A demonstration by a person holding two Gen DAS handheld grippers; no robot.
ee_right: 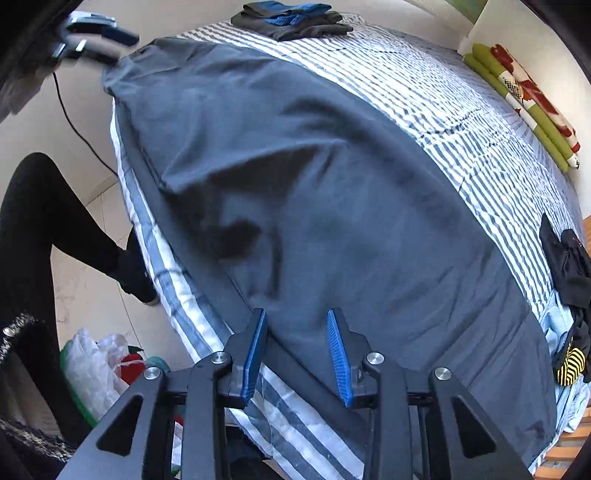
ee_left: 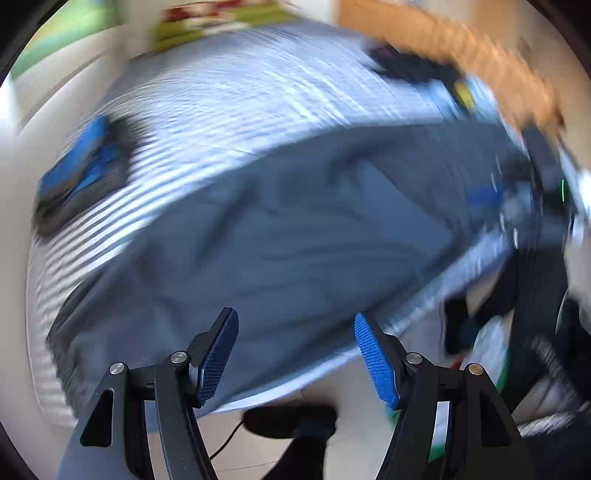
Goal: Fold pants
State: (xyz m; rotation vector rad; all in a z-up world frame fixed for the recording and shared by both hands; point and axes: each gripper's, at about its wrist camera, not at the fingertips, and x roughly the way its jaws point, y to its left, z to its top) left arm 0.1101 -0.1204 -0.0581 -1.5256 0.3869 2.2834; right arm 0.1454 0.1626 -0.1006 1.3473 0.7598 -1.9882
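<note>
- A bed (ee_right: 436, 110) with a blue-and-white striped cover is seen filling most of both views; pale floor tiles are visible beside it.
- The dark grey-blue pants (ee_right: 332, 206) are spread flat along the near edge of the bed, with broad creases across the middle.
- A person's leg (ee_right: 55, 229) in black is seen at the bedside, the foot placed close to the mattress edge.
- A green, red and white rolled blanket (ee_right: 524, 103) is laid along the far side of the bed by the wall.
- A folded pile of dark and blue clothes (ee_right: 291, 22) is set at one end of the bed, well apart from the pants.
- A heap of black and yellow garments (ee_right: 569, 295) is left at the opposite end, near the pants.
- A plastic bag (ee_right: 92, 369) is seen on the floor.
- The right claw (ee_right: 297, 354) is held open above the pants' edge, gripping nothing.
- The left claw (ee_left: 295, 358) is held wide open and empty; its view is heavily blurred.
</note>
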